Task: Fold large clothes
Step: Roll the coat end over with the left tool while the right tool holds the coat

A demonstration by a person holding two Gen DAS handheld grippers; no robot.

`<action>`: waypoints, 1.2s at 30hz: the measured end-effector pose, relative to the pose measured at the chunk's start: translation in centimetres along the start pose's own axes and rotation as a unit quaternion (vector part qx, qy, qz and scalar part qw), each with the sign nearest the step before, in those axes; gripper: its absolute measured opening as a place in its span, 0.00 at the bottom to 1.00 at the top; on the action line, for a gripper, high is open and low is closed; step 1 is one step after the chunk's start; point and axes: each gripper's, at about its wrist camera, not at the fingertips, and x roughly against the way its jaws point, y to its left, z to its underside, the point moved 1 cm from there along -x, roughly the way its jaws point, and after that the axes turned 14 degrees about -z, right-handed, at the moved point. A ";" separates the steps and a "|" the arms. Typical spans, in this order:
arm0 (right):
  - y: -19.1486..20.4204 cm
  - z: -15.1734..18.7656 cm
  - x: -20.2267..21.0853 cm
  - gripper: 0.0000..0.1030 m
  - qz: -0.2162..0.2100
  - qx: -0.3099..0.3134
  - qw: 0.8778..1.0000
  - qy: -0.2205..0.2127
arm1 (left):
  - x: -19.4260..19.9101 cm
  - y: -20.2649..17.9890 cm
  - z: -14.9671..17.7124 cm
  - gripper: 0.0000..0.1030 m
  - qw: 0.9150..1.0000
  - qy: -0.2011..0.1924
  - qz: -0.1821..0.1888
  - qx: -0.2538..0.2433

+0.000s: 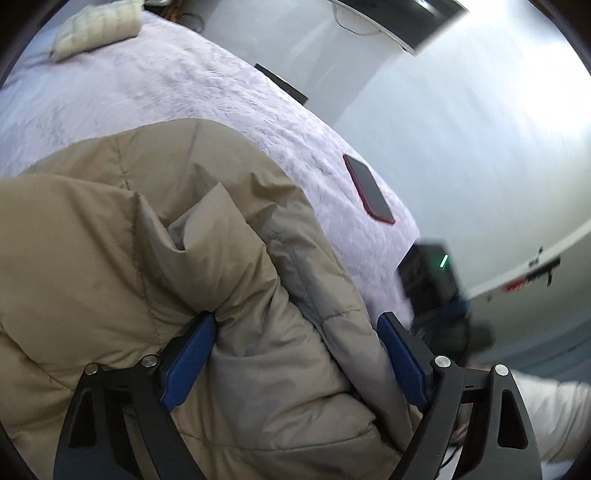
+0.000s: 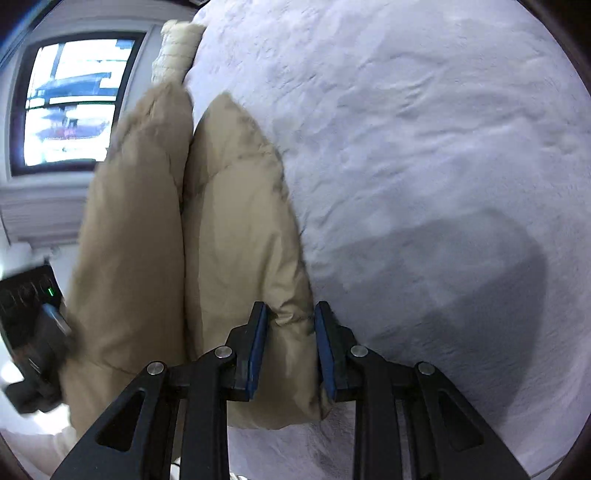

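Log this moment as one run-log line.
stage: folding | puffer jacket on bed | left gripper open | right gripper around jacket edge

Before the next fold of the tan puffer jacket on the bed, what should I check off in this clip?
1. Jacket lying on the bed cover: ok.
2. Left claw released, pads spread wide over the padding: ok.
3. Right claw gripping: cannot tell; fabric sits between the pads, with a gap at one.
4. Phone clear of the jacket: ok, though near the bed edge.
5. Sleeves lying flat: not ok, puffed and bunched.
6. Pillow out of the way: ok.
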 end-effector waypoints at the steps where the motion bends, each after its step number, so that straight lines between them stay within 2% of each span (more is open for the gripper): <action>1: 0.2 -0.6 1.4 0.40 -0.003 0.002 1.000 -0.013 | 0.1 -0.2 0.2 0.85 1.000 0.000 -0.006 -0.013; 3: 1.0 -1.5 3.0 0.47 -0.012 0.015 0.999 -0.028 | 0.1 -0.8 0.6 0.85 0.999 0.000 -0.018 -0.032; 7: 6.1 -3.5 4.2 0.47 -0.029 0.085 0.996 -0.014 | -0.2 -1.3 0.5 0.85 0.998 -0.002 -0.039 -0.043; 10: 11.7 -3.9 2.1 0.47 -0.043 0.146 0.988 0.029 | -0.2 -0.9 0.8 0.85 0.998 -0.005 -0.047 -0.047; 13: 15.0 -4.7 -0.9 0.47 -0.052 0.177 0.977 0.105 | 0.1 -0.7 1.0 0.85 0.998 -0.008 -0.048 -0.046; 14: 15.3 -5.0 -2.5 0.47 -0.042 0.179 0.974 0.134 | 0.2 -0.7 1.0 0.85 0.998 -0.009 -0.049 -0.046; 17: 14.9 -6.3 -5.2 0.47 -0.017 0.169 0.971 0.170 | 1.0 -0.9 1.4 0.85 0.998 -0.010 -0.053 -0.045; 18: 14.1 -6.7 -5.8 0.39 -0.014 0.156 0.971 0.182 | 1.3 -0.9 1.6 0.85 0.998 -0.008 -0.052 -0.043; 19: 13.7 -7.0 -6.2 0.22 -0.005 0.150 0.971 0.186 | 1.7 -0.8 1.9 0.85 0.998 -0.007 -0.052 -0.041; 23: 12.2 -7.9 -8.3 0.19 0.040 0.152 0.968 0.198 | 4.7 0.5 2.9 0.85 0.999 -0.013 -0.043 -0.008; 27: 10.4 -7.8 -9.4 0.16 0.050 0.156 0.967 0.196 | 9.6 4.4 4.3 0.85 0.996 -0.044 -0.057 0.057; 30: 9.3 -8.1 -9.1 0.16 0.041 0.143 0.971 0.189 | 12.4 9.4 6.2 0.85 0.987 -0.053 -0.065 0.136; 32: 9.3 -7.9 -8.9 0.16 0.039 0.145 0.971 0.185 | 13.1 13.3 8.0 0.85 0.977 -0.046 -0.058 0.201; 34: 9.1 -7.8 -8.7 0.16 0.038 0.145 0.972 0.183 | 12.6 17.1 9.8 0.85 0.964 -0.034 -0.007 0.265; 36: 9.0 -7.8 -8.9 0.16 0.036 0.141 0.973 0.180 | 11.0 20.7 11.8 0.85 0.941 -0.017 0.056 0.333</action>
